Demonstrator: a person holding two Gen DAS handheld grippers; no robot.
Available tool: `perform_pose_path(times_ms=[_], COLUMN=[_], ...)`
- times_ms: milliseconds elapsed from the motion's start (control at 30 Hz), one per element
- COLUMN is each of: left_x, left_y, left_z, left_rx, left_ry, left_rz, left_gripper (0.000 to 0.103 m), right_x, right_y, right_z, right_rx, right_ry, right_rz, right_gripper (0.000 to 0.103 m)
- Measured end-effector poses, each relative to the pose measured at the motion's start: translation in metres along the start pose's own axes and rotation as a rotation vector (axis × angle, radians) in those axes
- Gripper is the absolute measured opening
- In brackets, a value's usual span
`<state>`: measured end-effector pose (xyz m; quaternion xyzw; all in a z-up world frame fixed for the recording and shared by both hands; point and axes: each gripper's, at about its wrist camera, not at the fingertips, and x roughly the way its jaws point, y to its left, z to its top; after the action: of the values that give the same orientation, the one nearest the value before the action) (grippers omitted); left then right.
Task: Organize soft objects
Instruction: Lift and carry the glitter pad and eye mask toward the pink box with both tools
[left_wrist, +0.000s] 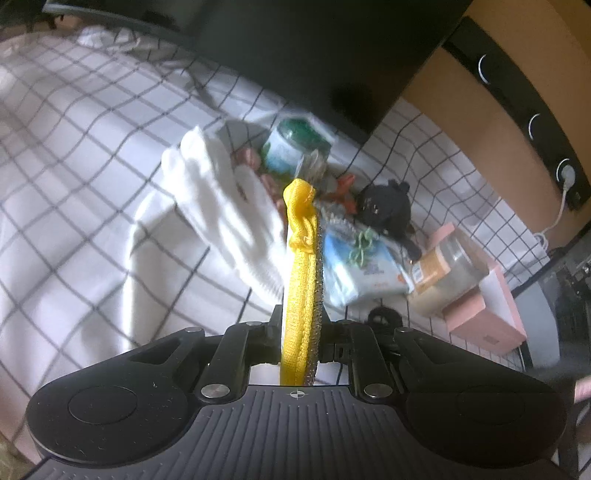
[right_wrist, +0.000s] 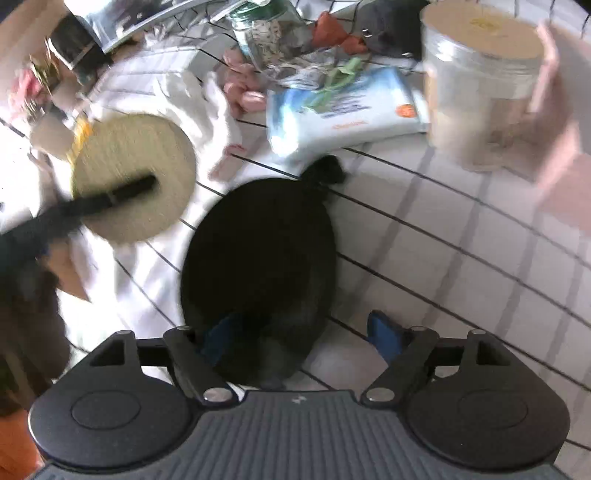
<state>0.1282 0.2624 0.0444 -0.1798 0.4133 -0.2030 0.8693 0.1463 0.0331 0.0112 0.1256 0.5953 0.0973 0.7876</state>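
Clamped between the narrow jaws of the left gripper (left_wrist: 301, 332) is a round yellow scrubbing pad (left_wrist: 301, 280), seen edge-on in the left wrist view with its grey rough face turned to the right and a knotted yellow loop at its far end; in the right wrist view the same pad (right_wrist: 133, 177) shows as a pale disc lifted above the cloth, one black finger lying across it. Under the right gripper (right_wrist: 297, 332) lies a flat black oval pad (right_wrist: 258, 266) on the checked tablecloth (right_wrist: 461, 258); the blue-padded jaws stand wide, one pad over the black oval and the other out over the cloth, and they do not press on it. Judging by this, the sorting is at an early stage: one soft thing is in hand, a second is about to be taken, and no tidy pile or container for them shows. Left on the cloth are white gloves (left_wrist: 221, 210), a black plush toy (left_wrist: 388, 206), a pack of wet wipes (right_wrist: 343, 107), some pink pieces (right_wrist: 247, 96) and a green scrap on the pack. Hard things are mixed in among them: a glass jar with a green lid (left_wrist: 291, 144), a clear plastic jar (right_wrist: 480, 92) and a pink box (left_wrist: 487, 310). The clear jar stands close to the right of the black pad, and the wipes pack lies just beyond the pad's knot, so a careless lift could knock either. Motion blur smears much of the right view.
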Motion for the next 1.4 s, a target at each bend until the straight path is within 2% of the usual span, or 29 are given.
perform_pose_path(times_ms=[200, 367, 500, 667, 733, 800, 867, 933, 1000, 1067, 1133, 1233, 1400], left_x=[0.002, 0.0, -0.004, 0.0, 0.003, 0.004, 0.005, 0.006, 0.004, 0.0, -0.005, -0.014, -0.025], left_y=[-0.004, -0.007, -0.006, -0.009, -0.014, -0.016, -0.017, -0.017, -0.014, -0.011, -0.009, -0.01, -0.037], left_z=[-0.015, -0.021, -0.02, -0.019, -0.021, -0.023, -0.023, -0.024, -0.024, -0.022, -0.015, 0.002, 0.051], left_rx=[0.01, 0.01, -0.001, 0.019, 0.043, 0.053, 0.056, 0.052, 0.04, 0.032, 0.03, 0.035, 0.13], left_ry=[0.047, 0.056, 0.032, 0.048, 0.056, 0.059, 0.062, 0.062, 0.055, 0.041, 0.019, -0.03, -0.121], left_rz=[-0.032, -0.042, -0.024, -0.002, 0.017, 0.012, 0.01, 0.013, 0.023, 0.033, 0.042, 0.048, 0.026], left_gripper=[0.018, 0.018, 0.018, 0.018, 0.018, 0.018, 0.018, 0.018, 0.018, 0.018, 0.018, 0.018, 0.018], right_x=[-0.002, -0.022, -0.029, -0.016, -0.013, -0.009, -0.003, 0.002, 0.005, 0.0, -0.012, -0.041, -0.106], right_y=[0.026, 0.023, 0.003, -0.015, -0.014, -0.007, 0.0, 0.004, 0.008, 0.009, 0.013, 0.018, 0.026], right_z=[0.033, 0.028, 0.013, 0.002, -0.002, -0.005, -0.007, -0.007, -0.005, -0.003, 0.0, 0.007, 0.026], right_rx=[-0.099, -0.163, -0.135, -0.032, -0.019, -0.043, -0.067, -0.074, -0.077, -0.078, -0.099, -0.126, -0.18], right_ry=[-0.158, -0.25, -0.254, -0.207, -0.19, -0.164, -0.121, -0.102, -0.09, -0.097, -0.128, -0.201, -0.364], right_rz=[-0.051, -0.125, -0.157, -0.124, -0.065, -0.012, 0.037, 0.051, 0.048, 0.06, 0.061, 0.069, 0.059], right_gripper=[0.08, 0.08, 0.08, 0.08, 0.075, 0.059, 0.047, 0.044, 0.029, 0.021, 0.016, 0.016, 0.016])
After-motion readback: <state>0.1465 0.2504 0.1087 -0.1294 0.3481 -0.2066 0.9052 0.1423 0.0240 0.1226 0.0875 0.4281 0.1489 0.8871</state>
